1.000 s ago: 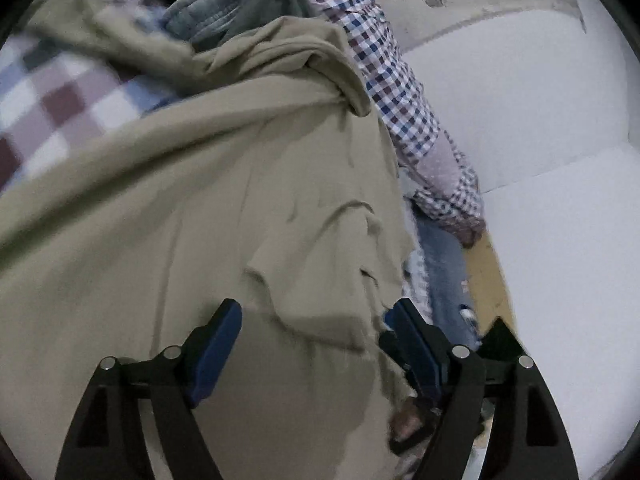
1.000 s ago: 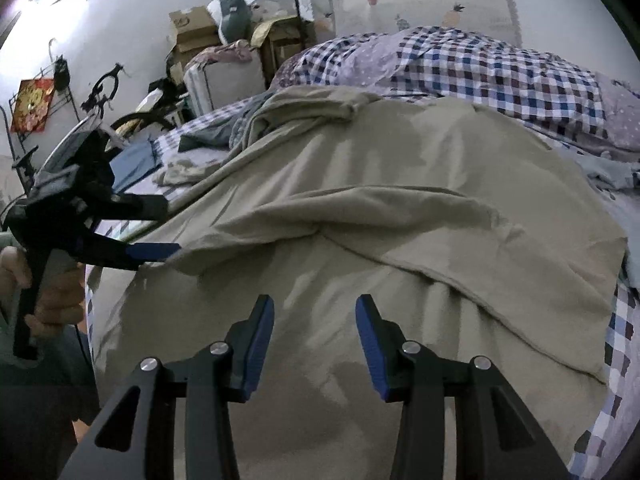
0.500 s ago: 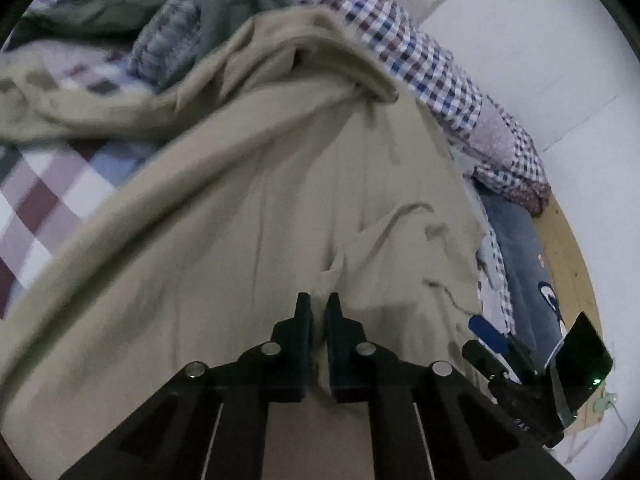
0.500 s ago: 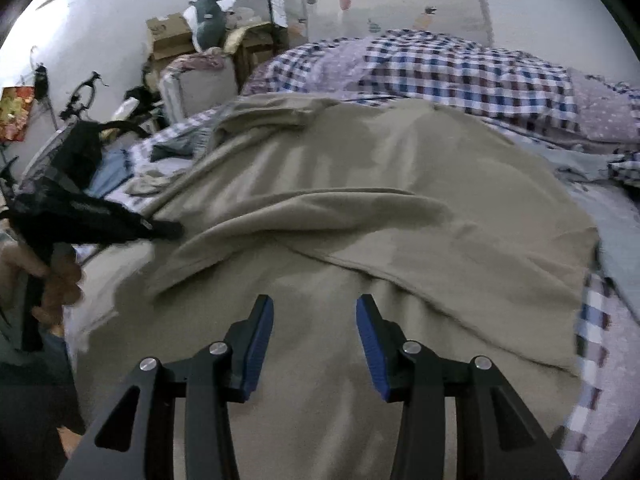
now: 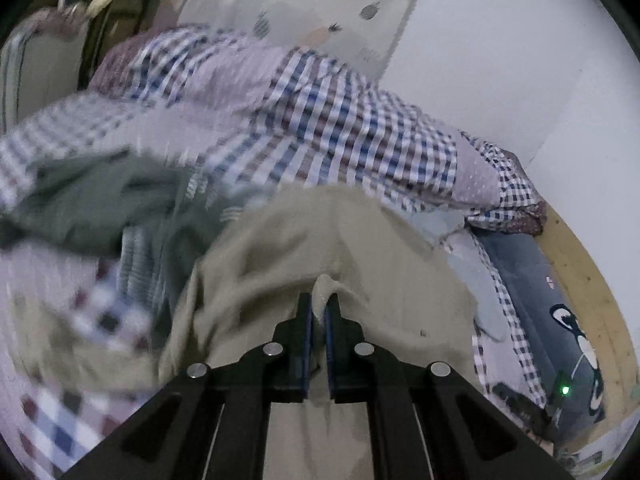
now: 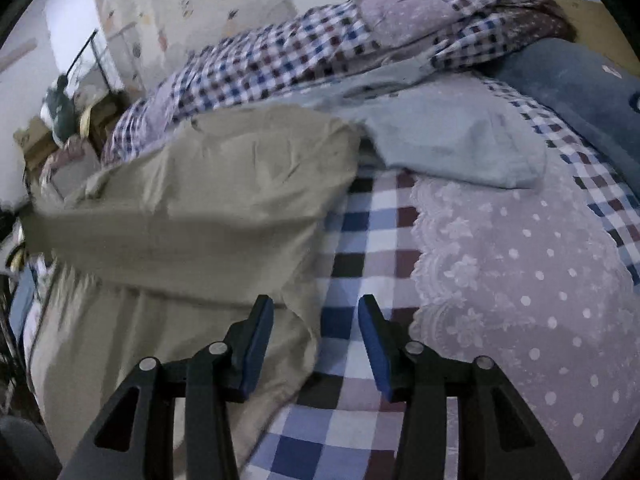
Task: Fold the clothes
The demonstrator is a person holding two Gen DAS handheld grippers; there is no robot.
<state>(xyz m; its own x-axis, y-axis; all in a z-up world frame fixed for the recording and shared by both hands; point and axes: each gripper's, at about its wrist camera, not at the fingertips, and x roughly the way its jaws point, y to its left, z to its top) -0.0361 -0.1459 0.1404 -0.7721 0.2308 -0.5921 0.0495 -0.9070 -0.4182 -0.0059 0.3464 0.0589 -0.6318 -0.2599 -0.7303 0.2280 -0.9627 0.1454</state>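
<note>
A large beige garment (image 5: 320, 248) lies on the checked bed. My left gripper (image 5: 318, 304) is shut on a pinched fold of it, and the cloth rises in a peak between the blue pads and drapes down on both sides. In the right wrist view the same beige garment (image 6: 208, 208) covers the left half of the bed, folded over itself with its right edge near the middle. My right gripper (image 6: 316, 320) is open just above that edge, its left finger over the beige cloth and its right finger over the checked sheet (image 6: 372, 240), holding nothing.
A rolled checked quilt (image 5: 320, 120) runs along the wall at the far side. A grey-green garment (image 5: 100, 200) lies to the left, a pale blue-grey garment (image 6: 452, 136) and a dark blue pillow (image 6: 580, 92) to the right. Boxes and clutter (image 6: 60, 128) stand beyond the bed.
My left gripper closed on the beige cloth and lifted it, swinging up toward the wall. My right gripper stayed open and moved right to the garment's edge.
</note>
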